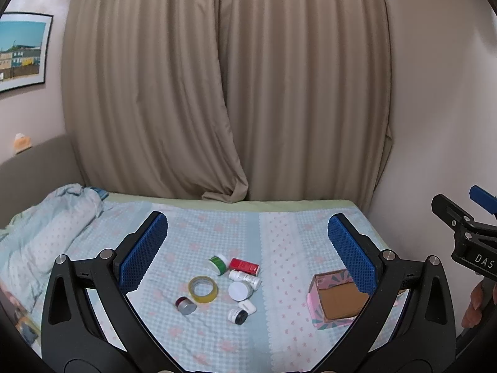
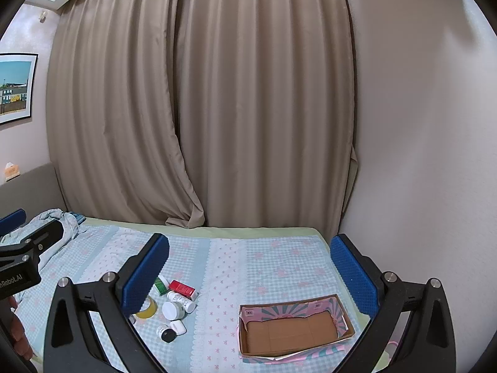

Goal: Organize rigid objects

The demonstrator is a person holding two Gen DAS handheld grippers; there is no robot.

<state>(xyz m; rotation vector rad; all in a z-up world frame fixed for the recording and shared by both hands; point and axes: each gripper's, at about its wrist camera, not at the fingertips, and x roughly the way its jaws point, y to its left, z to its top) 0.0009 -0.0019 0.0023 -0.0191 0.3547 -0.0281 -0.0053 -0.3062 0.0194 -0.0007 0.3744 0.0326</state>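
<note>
A cluster of small objects lies on the bed: a yellow tape roll [image 1: 203, 289], a green-striped jar [image 1: 218, 264], a red box [image 1: 244, 266], a white bottle [image 1: 244, 278], a white-lidded jar [image 1: 239, 290], a small white case [image 1: 247, 306], a black-capped jar [image 1: 238, 316] and a dark red tin [image 1: 185, 305]. An open cardboard box [image 2: 292, 331] with pink sides sits to their right, holding nothing. My left gripper [image 1: 248, 250] is open and empty, held above the cluster. My right gripper [image 2: 250, 272] is open and empty, between the cluster and the box.
The bed [image 2: 267, 258] has a checked blue cover. A crumpled blanket [image 1: 46, 227] lies at the left. Beige curtains [image 1: 223, 93] hang behind, and a wall [image 2: 419, 155] borders the bed's right side.
</note>
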